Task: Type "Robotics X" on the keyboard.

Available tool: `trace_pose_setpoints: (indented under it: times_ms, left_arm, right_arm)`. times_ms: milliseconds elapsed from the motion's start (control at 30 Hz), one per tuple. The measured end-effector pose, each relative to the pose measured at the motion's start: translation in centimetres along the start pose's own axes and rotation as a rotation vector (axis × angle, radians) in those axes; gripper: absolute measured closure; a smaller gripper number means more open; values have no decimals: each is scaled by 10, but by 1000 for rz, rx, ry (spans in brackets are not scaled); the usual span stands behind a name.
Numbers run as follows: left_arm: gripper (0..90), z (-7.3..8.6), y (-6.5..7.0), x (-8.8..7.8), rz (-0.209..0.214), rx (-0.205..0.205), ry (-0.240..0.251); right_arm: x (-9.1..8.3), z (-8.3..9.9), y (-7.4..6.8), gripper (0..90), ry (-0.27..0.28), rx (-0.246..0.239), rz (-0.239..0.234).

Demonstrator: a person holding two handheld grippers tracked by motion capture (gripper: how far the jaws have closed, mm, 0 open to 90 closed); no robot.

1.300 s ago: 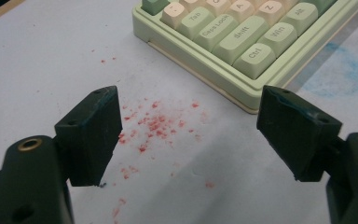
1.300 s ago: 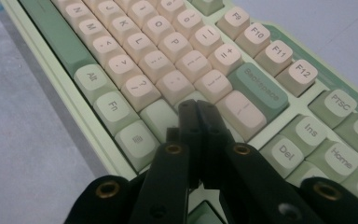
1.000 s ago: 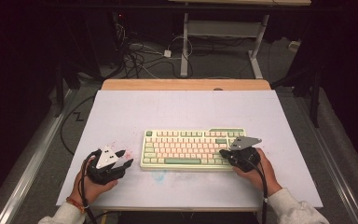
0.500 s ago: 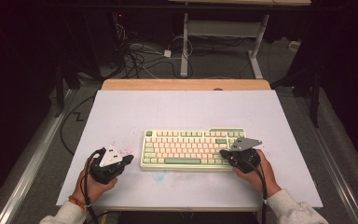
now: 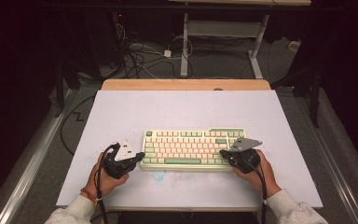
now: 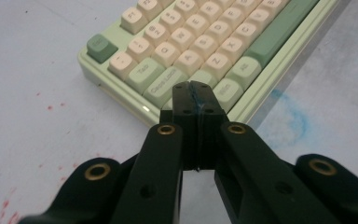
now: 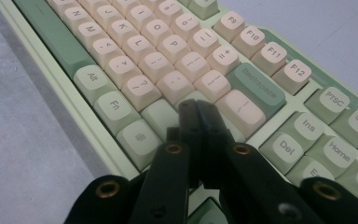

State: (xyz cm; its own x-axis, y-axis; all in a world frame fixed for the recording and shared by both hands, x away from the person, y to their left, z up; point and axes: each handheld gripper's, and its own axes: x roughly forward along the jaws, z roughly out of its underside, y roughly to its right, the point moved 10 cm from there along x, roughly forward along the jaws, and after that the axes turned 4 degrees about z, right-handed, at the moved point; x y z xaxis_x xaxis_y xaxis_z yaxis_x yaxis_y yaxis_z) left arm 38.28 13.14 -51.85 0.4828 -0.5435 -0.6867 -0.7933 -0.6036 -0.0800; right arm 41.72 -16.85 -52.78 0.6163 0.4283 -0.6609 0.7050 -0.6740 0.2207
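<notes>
Pressed together, matte black left gripper (image 6: 196,93) at glossy green-and-cream keyboard (image 5: 193,148) corner; right gripper (image 7: 199,112) likewise closed, perhaps touching smooth rounded keycaps.

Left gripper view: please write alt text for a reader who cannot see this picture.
The left gripper, its two black jaws shut together with nothing between them, points at the near left corner of a green and cream keyboard. Its tip sits over the bottom row of keys. The keyboard lies on a pale table with small red specks and a blue smudge.
</notes>
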Motion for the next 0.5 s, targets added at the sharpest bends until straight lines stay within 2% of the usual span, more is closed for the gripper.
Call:
trace_pose_setpoints:
  times_ms: [500]
  left_arm:
    - [874, -31, 0, 20, 31, 35, -3]
  right_arm:
    - [0, 0, 0, 900, -1, -4, 4]
